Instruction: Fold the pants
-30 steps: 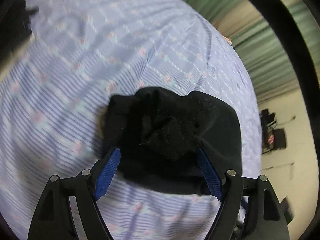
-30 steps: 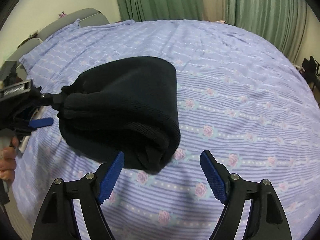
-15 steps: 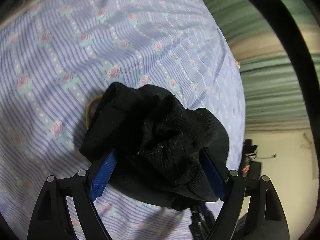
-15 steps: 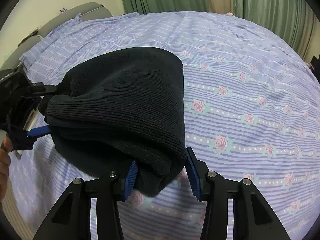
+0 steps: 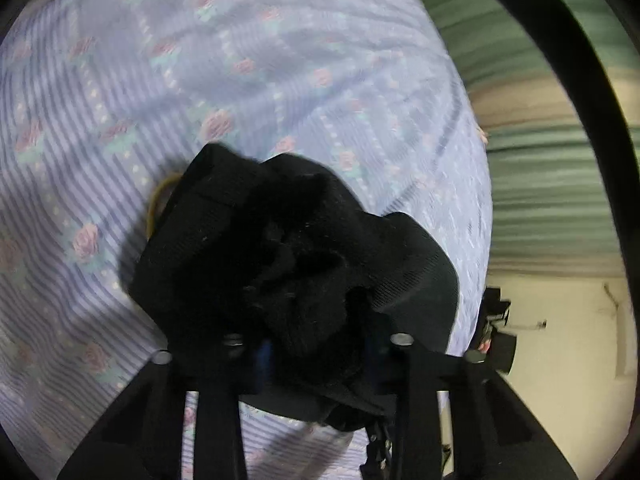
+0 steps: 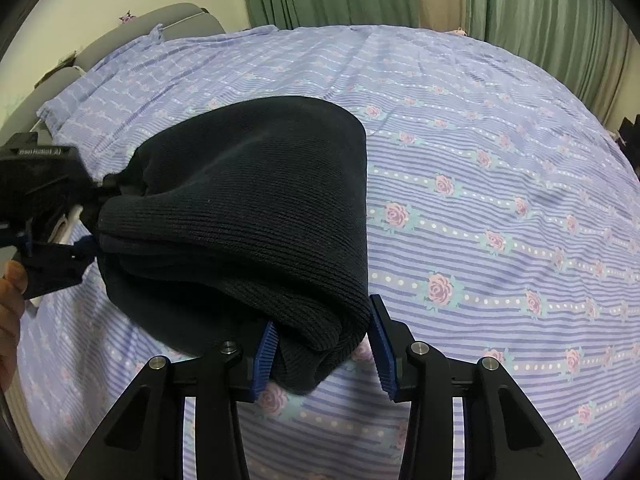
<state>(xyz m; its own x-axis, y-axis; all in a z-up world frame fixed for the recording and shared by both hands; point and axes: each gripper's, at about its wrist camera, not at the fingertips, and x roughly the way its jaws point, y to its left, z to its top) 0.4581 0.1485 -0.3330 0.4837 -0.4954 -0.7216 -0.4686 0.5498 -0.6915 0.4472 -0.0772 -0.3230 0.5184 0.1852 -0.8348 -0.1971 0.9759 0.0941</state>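
Note:
The folded black knit pants (image 6: 256,208) hang in a thick bundle between my two grippers, above the bed. My right gripper (image 6: 322,354) is shut on the near rolled edge of the pants, blue pads on both sides. My left gripper (image 5: 316,348) is shut on the other end, a bunched wad of black pants (image 5: 296,264) that hides its pads. The left gripper also shows at the left in the right wrist view (image 6: 60,220), clamped on the pants, with a hand behind it.
The bed (image 6: 500,184) has a purple striped sheet with pink roses. Green curtains (image 6: 520,4) hang behind it. A grey headboard (image 6: 132,32) is at the far left. A yellow band (image 5: 158,200) lies on the sheet. The floor with dark items (image 5: 496,340) lies beyond the bed edge.
Both grippers have closed on the pants. One second ago both were open around the bundle. The right one pinched first, then the left closed fully.

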